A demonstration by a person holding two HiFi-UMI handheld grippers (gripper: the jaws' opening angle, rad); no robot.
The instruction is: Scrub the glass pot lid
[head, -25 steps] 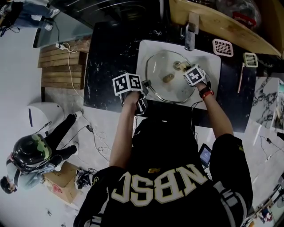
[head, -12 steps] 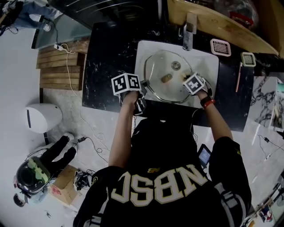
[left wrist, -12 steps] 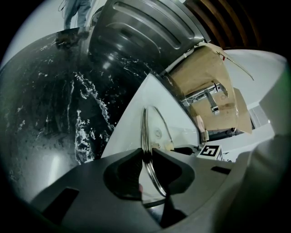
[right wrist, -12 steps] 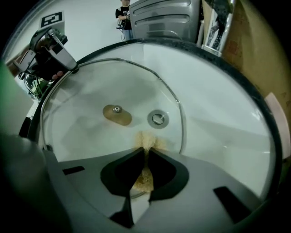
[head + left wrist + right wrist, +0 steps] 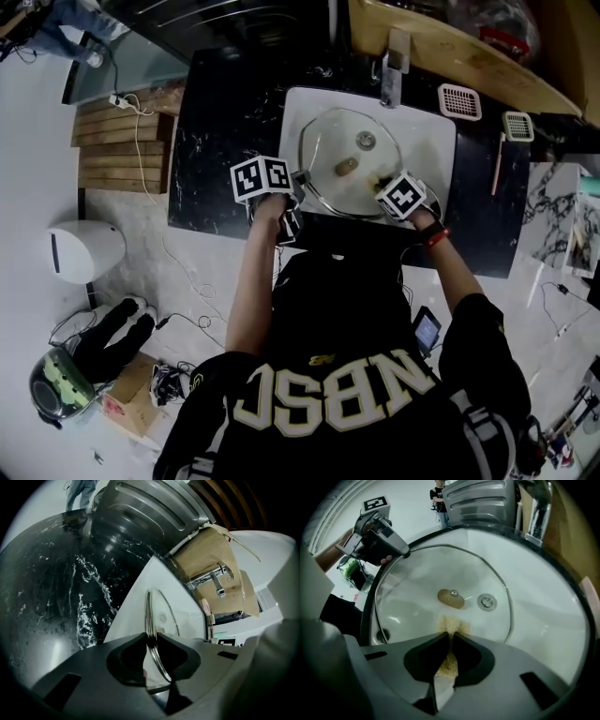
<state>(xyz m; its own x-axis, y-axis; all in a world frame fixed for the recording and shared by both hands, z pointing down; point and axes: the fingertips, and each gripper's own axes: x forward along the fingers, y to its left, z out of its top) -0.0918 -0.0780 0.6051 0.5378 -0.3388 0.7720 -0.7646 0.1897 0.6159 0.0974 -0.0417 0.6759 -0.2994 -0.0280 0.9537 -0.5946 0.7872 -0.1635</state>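
Glass lid [image 5: 330, 155] held in sink [image 5: 437, 129]
Left gripper [image 5: 151, 641] clamps lid rim; right gripper [image 5: 451, 641] pinches tan scouring pad [image 5: 451, 624] on glass

A white rectangular sink basin [image 5: 441, 141] is set in a black, white-veined stone countertop [image 5: 225, 112]. A chrome faucet [image 5: 392, 70] stands at the sink's far rim. A white slotted square grid [image 5: 457, 101] lies just right of the sink, and a smaller white grid [image 5: 517, 126] lies further right. Pale wooden slats [image 5: 122, 141] lie well left of the sink.

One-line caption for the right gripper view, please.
Right tool presses a tan scouring pad on the glass lid in the white sink; left tool clamps its rim.
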